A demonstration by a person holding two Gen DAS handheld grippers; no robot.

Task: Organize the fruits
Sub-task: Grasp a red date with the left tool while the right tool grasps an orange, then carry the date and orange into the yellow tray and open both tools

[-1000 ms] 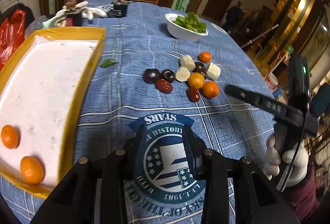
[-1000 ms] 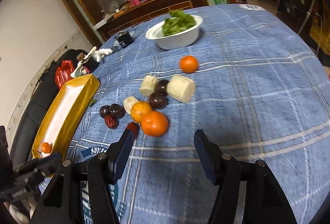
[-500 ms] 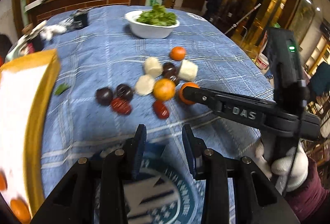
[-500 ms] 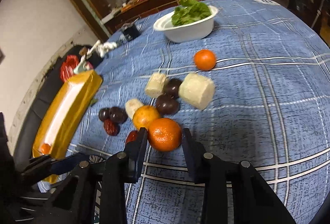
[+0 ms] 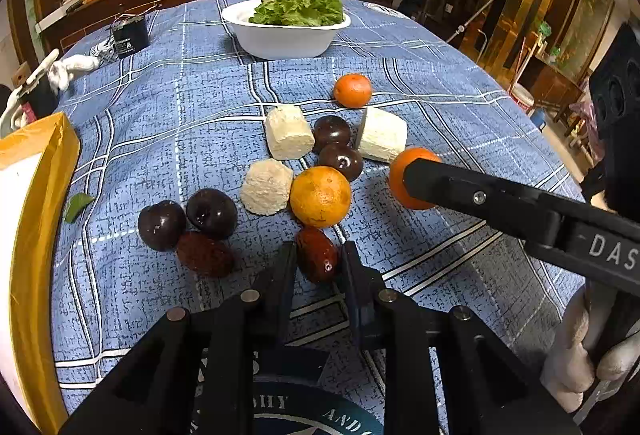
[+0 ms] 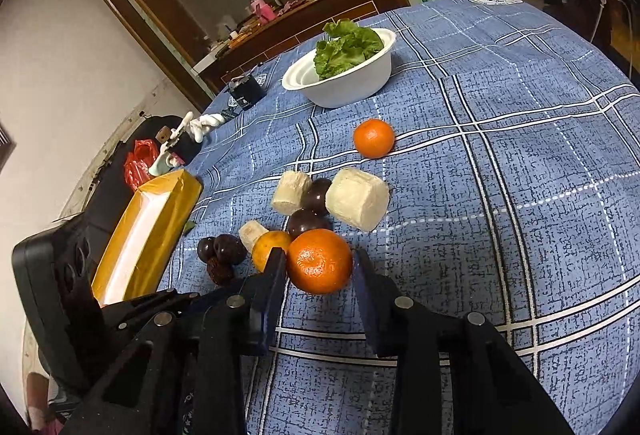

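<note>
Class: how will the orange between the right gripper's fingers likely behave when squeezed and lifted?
The orange is round, so it may roll away if nudged. Its dimpled, glossy peel probably gives slightly under the right gripper. It touches no neighbouring fruit, so lifting should disturb nothing.

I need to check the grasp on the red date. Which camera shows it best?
The left wrist view: the red date sits unobstructed between the left gripper fingers. In the right wrist view it is hidden behind the right gripper's finger.

Orange mandarin (image 6: 319, 261), dark-red date (image 5: 317, 254), blue white-checked tablecloth (image 6: 520, 163), yellow tray (image 6: 176, 203).
</note>
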